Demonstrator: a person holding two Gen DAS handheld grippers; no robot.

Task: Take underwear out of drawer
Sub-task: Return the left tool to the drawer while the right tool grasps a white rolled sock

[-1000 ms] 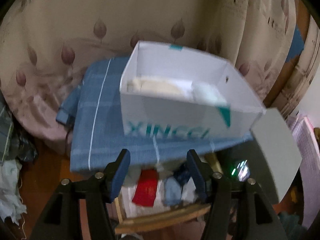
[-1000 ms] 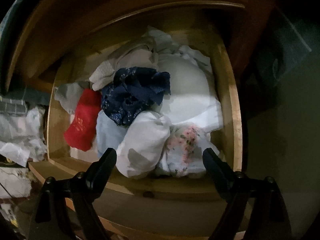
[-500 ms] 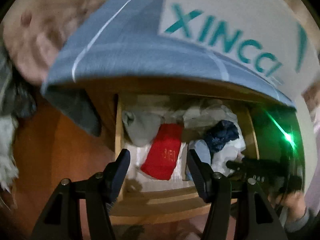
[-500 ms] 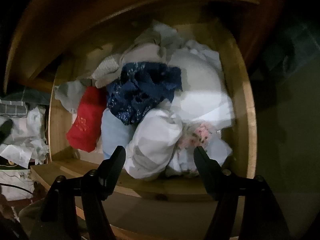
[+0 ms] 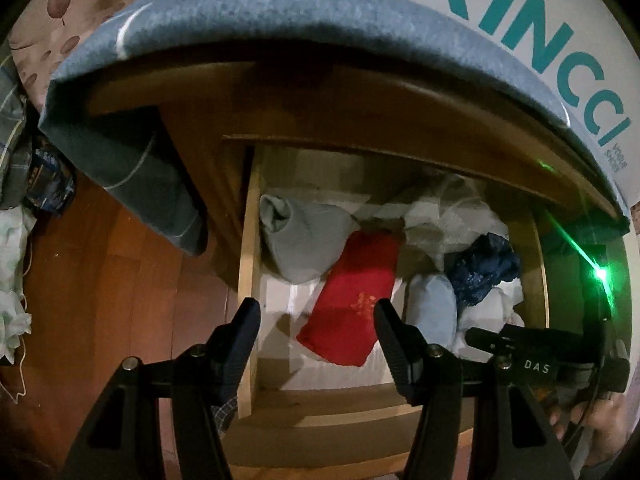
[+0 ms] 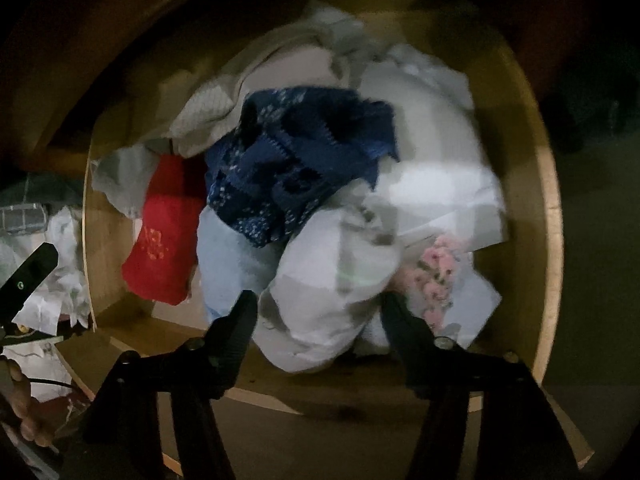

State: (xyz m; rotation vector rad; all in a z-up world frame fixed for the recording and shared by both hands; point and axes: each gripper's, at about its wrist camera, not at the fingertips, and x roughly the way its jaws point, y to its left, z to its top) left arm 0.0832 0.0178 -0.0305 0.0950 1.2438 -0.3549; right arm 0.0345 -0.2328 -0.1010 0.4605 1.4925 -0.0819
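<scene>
Fingers of right gripper (image 6: 318, 308) are seen closing astride white roll (image 6: 332, 280) at drawer's (image 6: 554, 208) six o'clock; left gripper (image 5: 318, 316) is held apart, empty.

Drawer (image 5: 246, 280) open above; overhanging blanket (image 5: 280, 12) limits reach.

The drawer (image 5: 249, 272) is pale wood with a smooth matt finish; the cabinet front (image 5: 360, 92) above it is darker wood with a slight sheen. The red garment (image 5: 352, 304) is soft matt cloth, as is the navy patterned garment (image 6: 296, 160). The blue blanket (image 5: 280, 8) is coarse, fuzzy cloth. The white box (image 5: 540, 20) is smooth card. The floor (image 5: 120, 300) is glossy wood.
</scene>
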